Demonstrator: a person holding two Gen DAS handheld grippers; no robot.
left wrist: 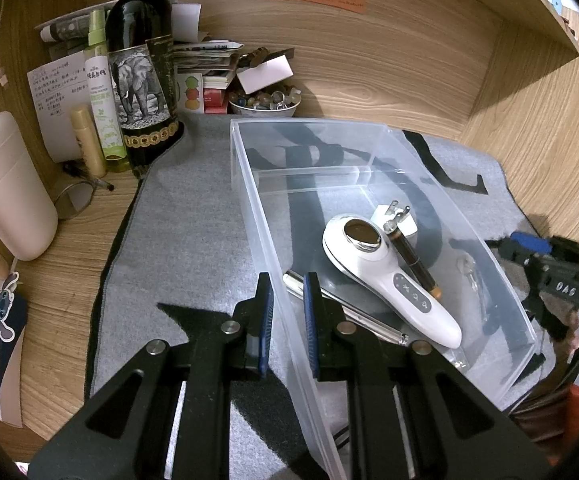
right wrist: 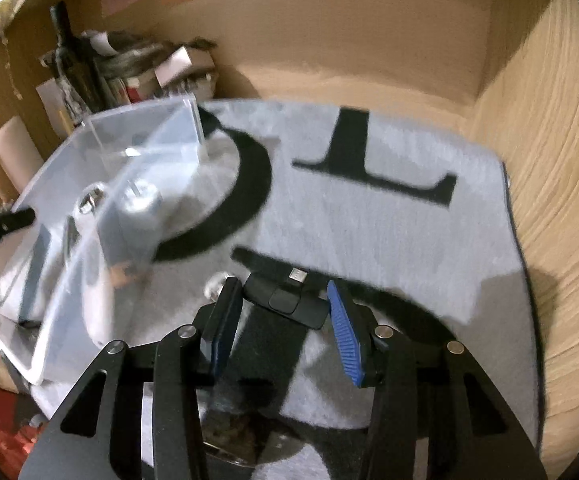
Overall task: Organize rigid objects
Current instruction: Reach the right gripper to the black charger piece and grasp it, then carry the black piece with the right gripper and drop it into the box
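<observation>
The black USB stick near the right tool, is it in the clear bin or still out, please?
Out. The USB stick lies on the grey mat between the open right tool's fingers, beside the clear bin.

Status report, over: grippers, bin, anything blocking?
Left gripper clamps clear bin wall. Right gripper open around black USB stick on mat. Nothing blocking.

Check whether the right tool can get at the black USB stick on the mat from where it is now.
Probably yes. The USB stick lies on the grey mat between the open fingers of the right tool, with nothing over it. The clear bin sits off to the side.
</observation>
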